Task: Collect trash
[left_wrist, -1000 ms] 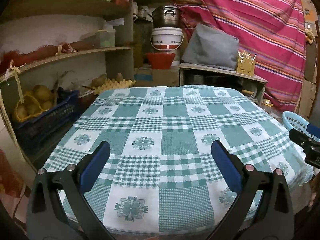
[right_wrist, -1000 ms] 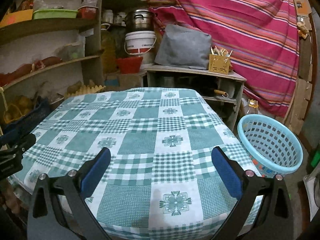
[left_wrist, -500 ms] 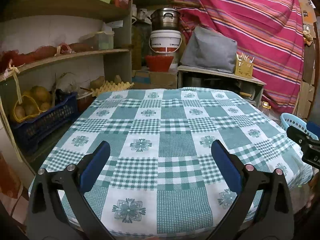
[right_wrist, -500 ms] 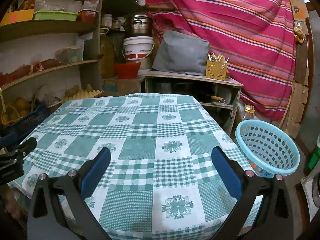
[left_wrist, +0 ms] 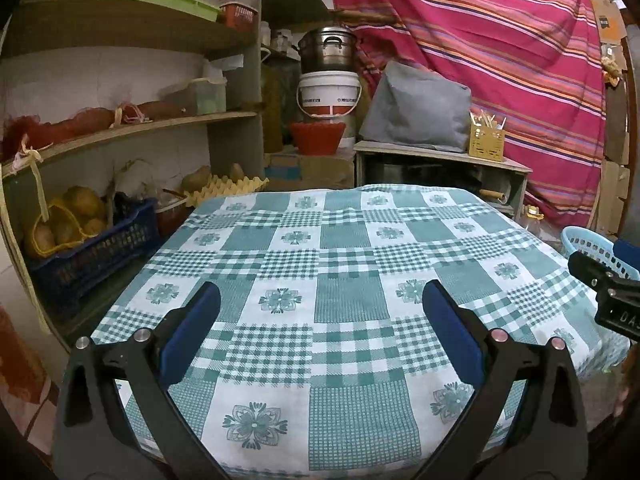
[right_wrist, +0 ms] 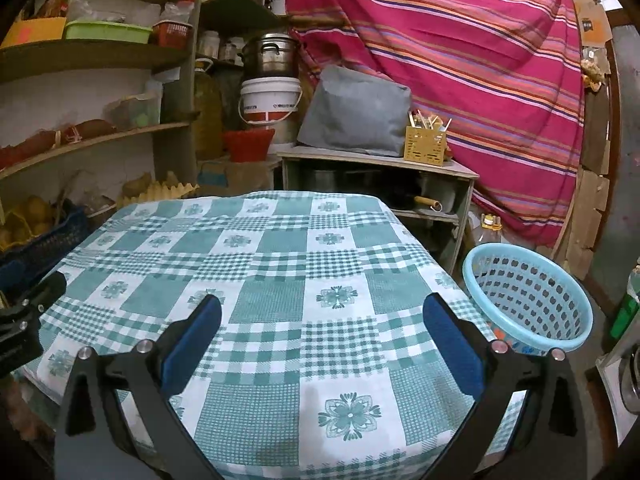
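Left gripper (left_wrist: 320,312) is spread wide w/ nothing between its blue pads, held over the near edge of the table. Right gripper (right_wrist: 322,314) is likewise wide apart and empty, over the table's near right part. In the left view only one black finger of the right gripper pokes in at the right edge, rest cut off; in the right view the left gripper is a dark sliver at the left edge.

No loose trash can be made out on the tablecloth (left_wrist: 348,292), a soft woven cloth in teal-and-white checks w/ flower motifs, draped over the table so legs and top are hidden. Laundry-style basket (right_wrist: 528,300), light blue perforated plastic, round, sits on the floor just beside the table's right side; something colourful lies at its bottom, too small to identify. In the left view just its rim (left_wrist: 588,242) shows.

Behind: striped magenta curtain (right_wrist: 460,48), grey cushion (right_wrist: 356,116) on a wooden cabinet (right_wrist: 376,160), white plastic bucket (left_wrist: 329,94) under a steel pot (left_wrist: 327,50). Shelves (left_wrist: 132,128) on the left hold netted produce, partly shadowed.
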`<state>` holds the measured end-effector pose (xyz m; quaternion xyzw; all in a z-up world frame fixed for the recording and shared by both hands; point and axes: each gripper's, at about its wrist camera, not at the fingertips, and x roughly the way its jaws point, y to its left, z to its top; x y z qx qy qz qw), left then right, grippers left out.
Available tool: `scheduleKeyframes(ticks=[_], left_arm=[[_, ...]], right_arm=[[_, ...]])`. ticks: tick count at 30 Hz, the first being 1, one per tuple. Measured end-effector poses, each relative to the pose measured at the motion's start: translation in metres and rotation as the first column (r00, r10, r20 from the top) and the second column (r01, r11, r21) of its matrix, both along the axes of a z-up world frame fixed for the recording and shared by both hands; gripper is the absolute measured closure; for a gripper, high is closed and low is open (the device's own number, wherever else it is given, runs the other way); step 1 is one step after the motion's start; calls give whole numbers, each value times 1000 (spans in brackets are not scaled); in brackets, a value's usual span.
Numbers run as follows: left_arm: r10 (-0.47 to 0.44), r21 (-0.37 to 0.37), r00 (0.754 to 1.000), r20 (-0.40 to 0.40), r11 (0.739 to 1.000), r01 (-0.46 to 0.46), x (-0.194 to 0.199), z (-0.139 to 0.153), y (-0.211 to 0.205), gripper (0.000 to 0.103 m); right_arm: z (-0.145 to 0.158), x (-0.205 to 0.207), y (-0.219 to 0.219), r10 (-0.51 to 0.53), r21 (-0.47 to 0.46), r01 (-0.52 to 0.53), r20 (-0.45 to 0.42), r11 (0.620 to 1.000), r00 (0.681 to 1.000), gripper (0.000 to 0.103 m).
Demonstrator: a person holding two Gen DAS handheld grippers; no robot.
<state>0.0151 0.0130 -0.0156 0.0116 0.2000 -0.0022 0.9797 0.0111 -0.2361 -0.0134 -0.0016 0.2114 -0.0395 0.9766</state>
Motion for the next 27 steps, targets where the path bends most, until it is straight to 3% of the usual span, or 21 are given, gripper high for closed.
scheduleKeyframes(ticks=[11, 27], left_arm=[[11, 6, 1000, 4, 1000, -11, 0, 0, -4, 5], [29, 4, 1000, 2, 1000, -29, 0, -1, -3, 5]], right_arm=[[1, -1, 11, 4, -54, -3, 15, 999, 1000, 5], [1, -1, 13, 6, -56, -5, 18, 998, 1000, 5]])
